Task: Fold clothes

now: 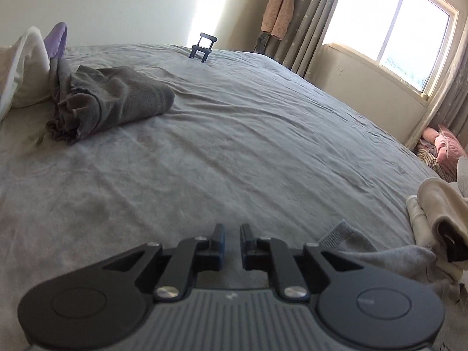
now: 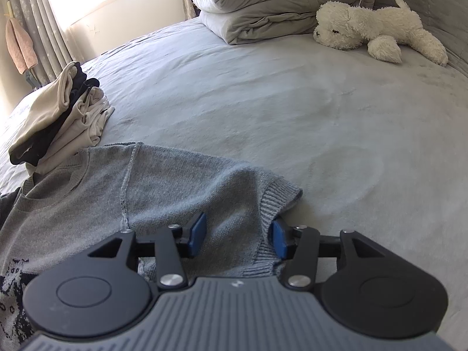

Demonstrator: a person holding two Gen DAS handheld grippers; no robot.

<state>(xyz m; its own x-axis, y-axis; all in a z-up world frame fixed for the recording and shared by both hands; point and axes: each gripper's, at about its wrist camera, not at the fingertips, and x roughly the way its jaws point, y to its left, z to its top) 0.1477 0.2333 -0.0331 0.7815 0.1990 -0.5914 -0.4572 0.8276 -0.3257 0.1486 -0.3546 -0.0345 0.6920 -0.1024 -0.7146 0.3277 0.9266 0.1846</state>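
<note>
Your right gripper straddles the grey sweater's sleeve at lower centre, jaws apart, the sweater's body running leftward; your left gripper gapes empty.

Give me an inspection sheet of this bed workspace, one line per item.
Surface: grey bedsheet, wrinkled, mostly bare in the middle.
Job's things: grey knitted sweater spread flat near the right gripper; stack of folded beige and black clothes beside it; crumpled dark grey garment lying apart.
Clutter: white plush dog; folded grey duvet; small black stand.
Grippers: left gripper narrowly open, nothing between the pads; right gripper straddles the sweater's ribbed sleeve cuff, and I cannot tell whether the pads press on it.
Cables: nothing seen.
Surroundings: window with grey curtains; pink clothes pile beside the bed.
</note>
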